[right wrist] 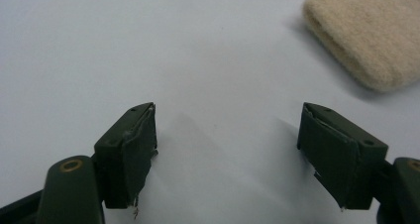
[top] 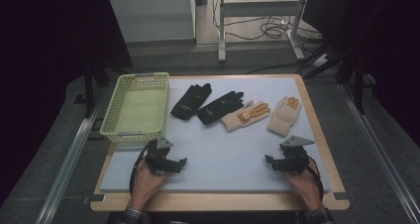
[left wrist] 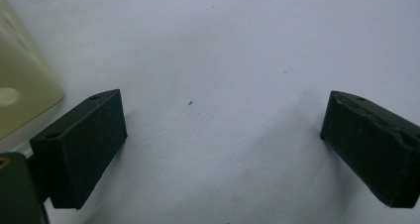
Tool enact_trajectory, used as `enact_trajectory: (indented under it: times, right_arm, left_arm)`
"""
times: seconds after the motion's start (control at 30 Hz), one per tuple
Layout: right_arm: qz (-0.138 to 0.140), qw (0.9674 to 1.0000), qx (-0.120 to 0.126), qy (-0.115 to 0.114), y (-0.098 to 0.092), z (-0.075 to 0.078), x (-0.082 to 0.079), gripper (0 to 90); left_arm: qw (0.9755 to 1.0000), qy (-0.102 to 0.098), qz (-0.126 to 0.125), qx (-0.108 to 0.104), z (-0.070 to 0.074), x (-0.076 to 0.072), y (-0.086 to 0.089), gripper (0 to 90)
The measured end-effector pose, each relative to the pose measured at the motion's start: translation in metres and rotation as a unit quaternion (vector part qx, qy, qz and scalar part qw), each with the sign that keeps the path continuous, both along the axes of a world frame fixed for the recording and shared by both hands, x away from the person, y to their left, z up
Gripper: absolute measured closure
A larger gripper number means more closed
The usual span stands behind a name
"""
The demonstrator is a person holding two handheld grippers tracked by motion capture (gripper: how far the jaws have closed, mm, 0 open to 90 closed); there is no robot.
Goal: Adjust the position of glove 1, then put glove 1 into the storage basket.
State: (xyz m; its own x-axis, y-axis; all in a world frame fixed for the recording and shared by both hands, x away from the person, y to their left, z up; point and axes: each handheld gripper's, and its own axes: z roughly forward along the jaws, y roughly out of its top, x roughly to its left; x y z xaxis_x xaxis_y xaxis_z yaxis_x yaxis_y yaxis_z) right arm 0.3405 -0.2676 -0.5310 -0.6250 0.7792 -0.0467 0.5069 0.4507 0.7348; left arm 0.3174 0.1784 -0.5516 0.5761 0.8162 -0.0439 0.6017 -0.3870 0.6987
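On the near part of the tabletop [top: 218, 159], short of the green basket [top: 136, 107] that stands at its far left corner, both tools rest idle on the pale mat: the left gripper [top: 182, 161] lies just before the basket's near rim, and the right gripper [top: 268, 159] lies well apart from it toward the opposite edge. Each has its jaws spread wide with nothing between them — both gripper views show bare mat in the gap. Four gloves lie in a row to the right of the basket: a black glove [top: 190, 101] nearest it, a second black glove [top: 219, 107] touching or slightly overlapping the first, then a cream glove with orange fingers [top: 246, 116], and farthest from the basket another cream glove [top: 285, 116]. The right gripper view shows a cream knitted cuff [right wrist: 364, 33] ahead of the jaws and off to one side. Judgement: the work stands at its opening step, no glove yet gripped and the basket empty. The next move would call for one hand to advance to a glove, close on a cuff or palm fold, and carry it over the basket's rim — the soft fabric may drape or drag its neighbour. Small pale marks show on the black gloves, too small to read; no other writing is legible.
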Motion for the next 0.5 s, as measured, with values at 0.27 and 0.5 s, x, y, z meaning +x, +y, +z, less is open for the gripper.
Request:
enact_trajectory:
  times: [0.27, 0.5]
  right_arm:
    - [0.000, 1.0000, 0.000, 0.000, 0.0001, 0.0000, -0.0003, 22.7]
    - [0.000, 1.0000, -0.001, 0.001, 0.0000, 0.0000, 0.0001, 22.2]
  left_arm:
    - [1.0000, -0.001, 0.000, 0.000, -0.0002, -0.0003, 0.0001, 3.9]
    - [1.0000, -0.001, 0.000, -0.001, -0.0002, -0.0003, 0.0001, 4.0]
